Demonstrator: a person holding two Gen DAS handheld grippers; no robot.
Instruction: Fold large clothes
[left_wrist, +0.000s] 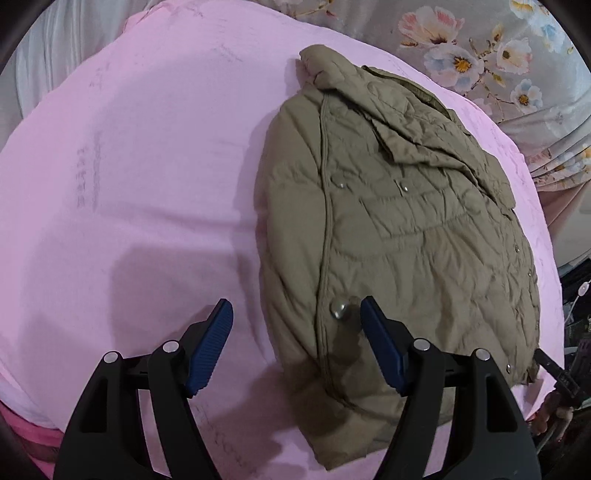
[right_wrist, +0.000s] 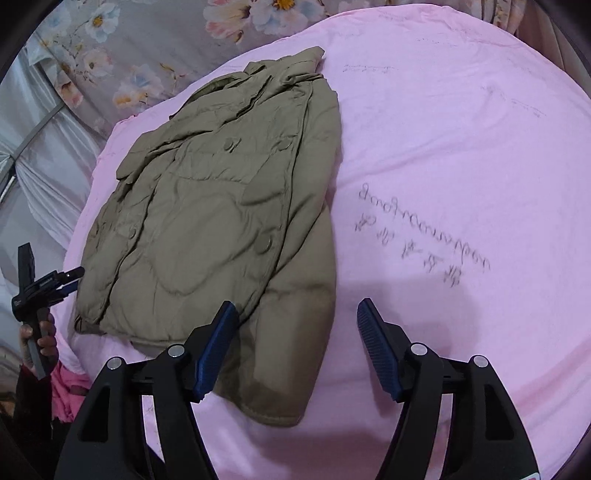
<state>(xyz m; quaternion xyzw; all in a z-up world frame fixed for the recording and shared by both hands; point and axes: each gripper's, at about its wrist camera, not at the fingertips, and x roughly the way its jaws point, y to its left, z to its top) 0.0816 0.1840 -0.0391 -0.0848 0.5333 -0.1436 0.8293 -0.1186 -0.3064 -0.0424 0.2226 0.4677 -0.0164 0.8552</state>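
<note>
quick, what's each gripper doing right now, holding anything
left gripper: open, holding nothing, above the khaki jacket.
right gripper: open, holding nothing, over the jacket's near edge and the pink sheet.

Khaki quilted jacket (left_wrist: 399, 229), snap-fastened, lying folded lengthwise and flat, resting along one edge of the pink sheet (left_wrist: 147, 184).

The jacket (left_wrist: 399, 229) lies folded on the sheet (left_wrist: 140, 177), near one edge of it, collar end toward the far edge. Beyond that edge lies the floral cloth (left_wrist: 498, 62). Writing (right_wrist: 424, 236) sits on the sheet beside the jacket.
</note>
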